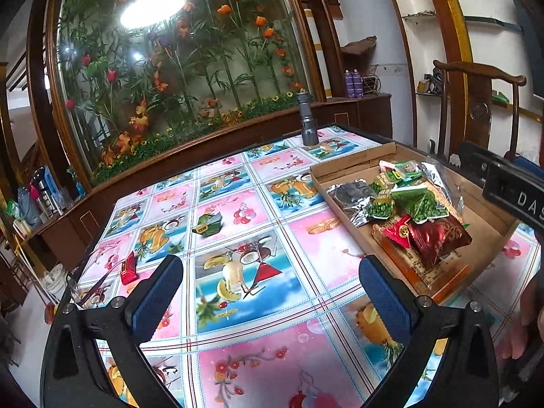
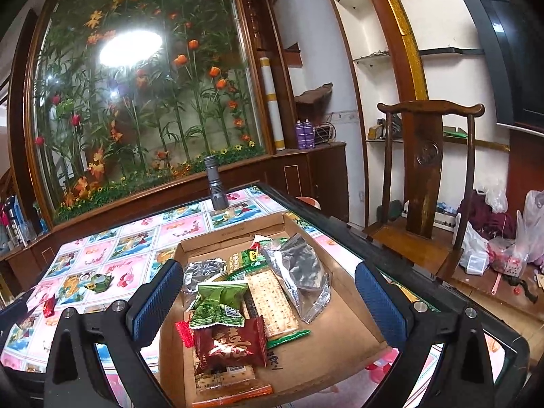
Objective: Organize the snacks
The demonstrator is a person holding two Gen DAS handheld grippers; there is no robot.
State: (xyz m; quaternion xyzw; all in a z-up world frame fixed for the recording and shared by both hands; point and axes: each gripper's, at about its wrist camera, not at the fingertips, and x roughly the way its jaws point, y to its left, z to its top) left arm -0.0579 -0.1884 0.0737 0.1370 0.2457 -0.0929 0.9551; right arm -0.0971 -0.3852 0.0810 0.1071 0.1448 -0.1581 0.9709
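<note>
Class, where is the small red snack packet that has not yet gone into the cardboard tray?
The red packet lies on the tablecloth near the table's left edge in the left wrist view, left of the green packet, far from the cardboard tray.

glass flower case [image 2: 142, 102] behind table [image 1: 258, 210] | wooden chair [image 2: 428, 170] right | white wall [image 2: 374, 102] with shelves | bright light glare [image 2: 131, 48]

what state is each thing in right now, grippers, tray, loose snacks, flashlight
left gripper: open, empty, over the tablecloth
right gripper: open, empty, over the tray
cardboard tray: flat on the table, holding piled snacks
green snack packet: loose on the tablecloth, outside the tray
red candy: loose near the table edge
flashlight: upright, head down
</note>
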